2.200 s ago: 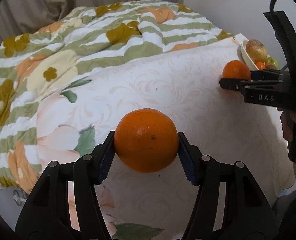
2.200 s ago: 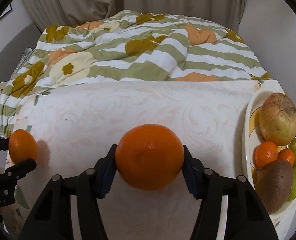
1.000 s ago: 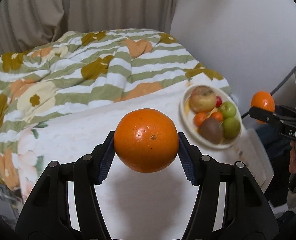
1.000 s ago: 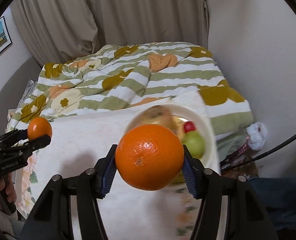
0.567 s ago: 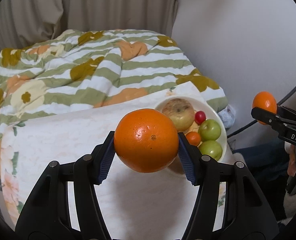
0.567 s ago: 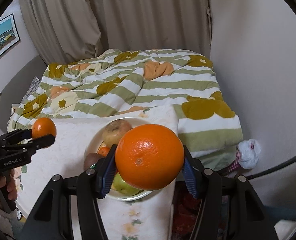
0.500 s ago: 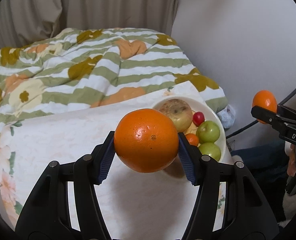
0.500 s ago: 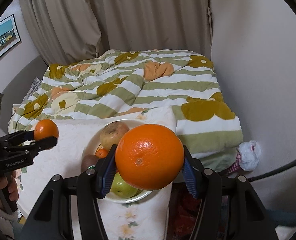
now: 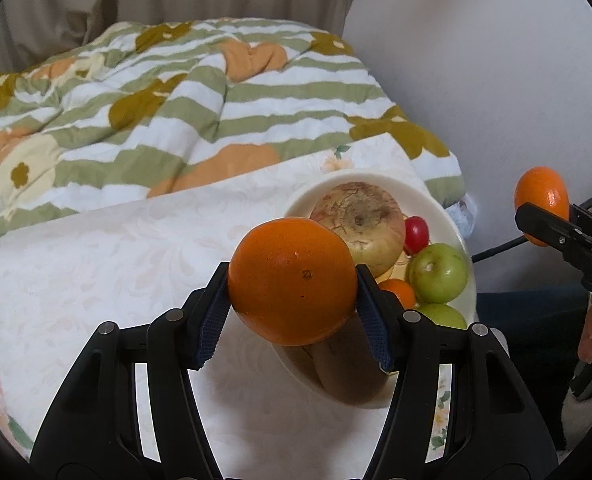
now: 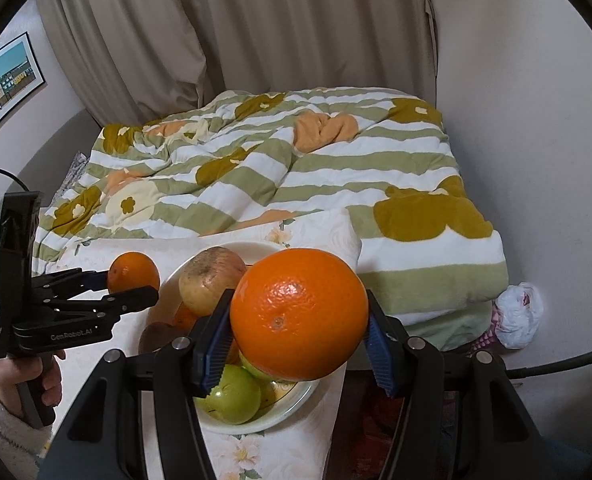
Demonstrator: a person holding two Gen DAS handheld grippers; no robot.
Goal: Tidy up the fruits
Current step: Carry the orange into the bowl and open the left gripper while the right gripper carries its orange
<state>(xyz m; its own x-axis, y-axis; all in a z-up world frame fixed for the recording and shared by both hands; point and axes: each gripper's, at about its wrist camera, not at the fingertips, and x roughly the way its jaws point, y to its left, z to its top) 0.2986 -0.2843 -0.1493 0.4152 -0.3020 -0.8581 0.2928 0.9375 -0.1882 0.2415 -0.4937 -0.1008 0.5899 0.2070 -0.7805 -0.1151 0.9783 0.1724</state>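
While ribbed blue pads (image 9: 212,322) clamp each glossy round orange (image 9: 292,280), a smooth cream bowl (image 9: 461,240) sits below.

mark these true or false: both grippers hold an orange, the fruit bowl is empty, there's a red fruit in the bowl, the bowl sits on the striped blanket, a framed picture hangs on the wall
1. Both grippers hold an orange. True: the left gripper is shut on the left orange and the right gripper on the right orange.
2. The fruit bowl is empty. False: the bowl holds a large apple, green apples and other fruit.
3. There is a red fruit in the bowl. True: a small red fruit lies beside the large apple.
4. The bowl sits on the striped blanket. False: it rests on the pale floral cloth.
5. A framed picture hangs on the wall. True: framed picture.
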